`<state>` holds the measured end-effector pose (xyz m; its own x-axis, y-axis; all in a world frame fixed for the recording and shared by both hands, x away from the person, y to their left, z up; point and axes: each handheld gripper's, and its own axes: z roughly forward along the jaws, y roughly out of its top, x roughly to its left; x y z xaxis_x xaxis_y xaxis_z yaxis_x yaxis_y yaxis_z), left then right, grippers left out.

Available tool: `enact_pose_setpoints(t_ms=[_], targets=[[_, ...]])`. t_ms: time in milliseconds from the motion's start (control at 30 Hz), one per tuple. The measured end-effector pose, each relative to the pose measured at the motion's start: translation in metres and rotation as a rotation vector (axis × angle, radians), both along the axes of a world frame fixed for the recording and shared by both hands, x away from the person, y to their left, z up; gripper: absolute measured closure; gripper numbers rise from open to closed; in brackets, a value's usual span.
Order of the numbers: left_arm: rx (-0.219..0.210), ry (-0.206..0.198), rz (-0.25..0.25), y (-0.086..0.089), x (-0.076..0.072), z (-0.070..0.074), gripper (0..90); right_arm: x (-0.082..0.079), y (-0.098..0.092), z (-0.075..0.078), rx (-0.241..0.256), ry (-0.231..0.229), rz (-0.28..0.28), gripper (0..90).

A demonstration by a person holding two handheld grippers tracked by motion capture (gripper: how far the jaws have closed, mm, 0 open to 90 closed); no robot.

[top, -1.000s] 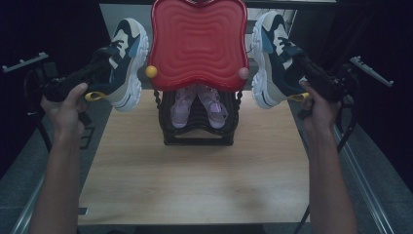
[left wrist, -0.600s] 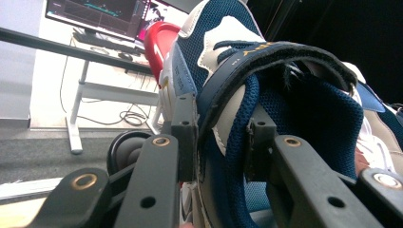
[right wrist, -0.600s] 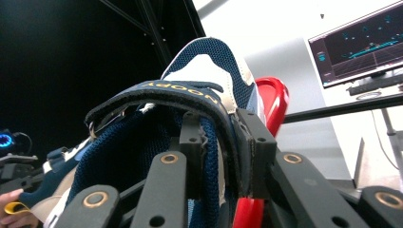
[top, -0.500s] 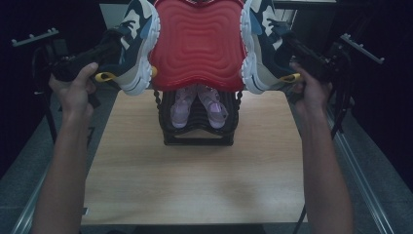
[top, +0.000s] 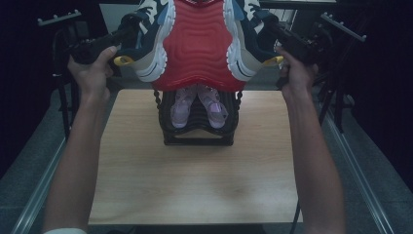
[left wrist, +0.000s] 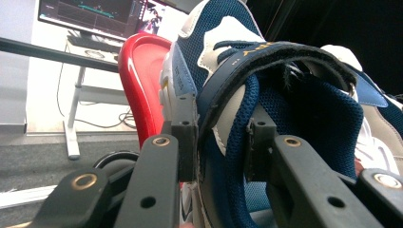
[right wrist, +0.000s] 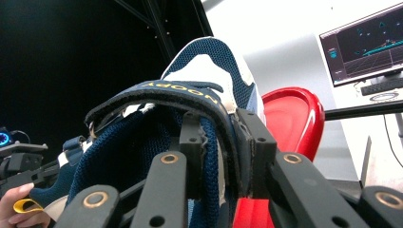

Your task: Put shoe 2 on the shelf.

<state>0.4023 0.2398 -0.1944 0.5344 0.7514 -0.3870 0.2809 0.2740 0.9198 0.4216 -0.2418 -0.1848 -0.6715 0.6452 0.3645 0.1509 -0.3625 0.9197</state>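
Two blue, white and grey sneakers hang in the air on either side of the red wavy top (top: 199, 53) of a black shoe rack (top: 197, 136). My left gripper (top: 127, 35) is shut on the left sneaker (top: 151, 44), its jaws clamped on the blue mesh collar under the strap (left wrist: 221, 147). My right gripper (top: 276, 36) is shut on the right sneaker (top: 243, 44) in the same way (right wrist: 221, 152). Both soles face inward against the red top's edges (left wrist: 142, 80) (right wrist: 290, 123). A pair of pale purple sandals (top: 197, 105) sits on the rack's lower shelf.
The rack stands at the far middle of a wooden table (top: 195, 185). Black metal stands (top: 58, 22) (top: 341, 24) rise on both sides beyond the hands. A monitor (left wrist: 90, 14) on a desk is behind the rack.
Both grippers have lifted their sneakers higher and drawn them inward, from beside the red top to tight against its upper sides.
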Motion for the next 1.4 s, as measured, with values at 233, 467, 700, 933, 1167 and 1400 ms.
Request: enact_pose_setpoints(t_ms=[233, 467, 700, 933, 1167, 1400], targets=[[0.001, 0.002, -0.002, -0.010, 0.012, 0.000, 72.0, 0.011, 0.010, 0.002, -0.007, 0.012, 0.002, 73.7], [-0.001, -0.009, 0.009, -0.019, 0.020, 0.004, 72.0, 0.024, 0.022, -0.002, -0.017, 0.026, -0.009, 73.7], [0.010, -0.016, 0.002, -0.033, 0.028, 0.009, 72.0, 0.033, 0.035, 0.000, -0.044, 0.027, -0.006, 73.7], [0.033, 0.003, 0.005, -0.044, 0.038, 0.001, 72.0, 0.045, 0.047, -0.008, -0.085, 0.044, -0.027, 73.5], [0.056, 0.012, 0.026, -0.054, 0.044, -0.010, 71.9, 0.051, 0.060, -0.018, -0.153, 0.044, -0.074, 73.1], [0.077, 0.022, 0.049, -0.060, 0.046, -0.018, 71.3, 0.046, 0.066, -0.017, -0.208, 0.025, -0.101, 72.4]])
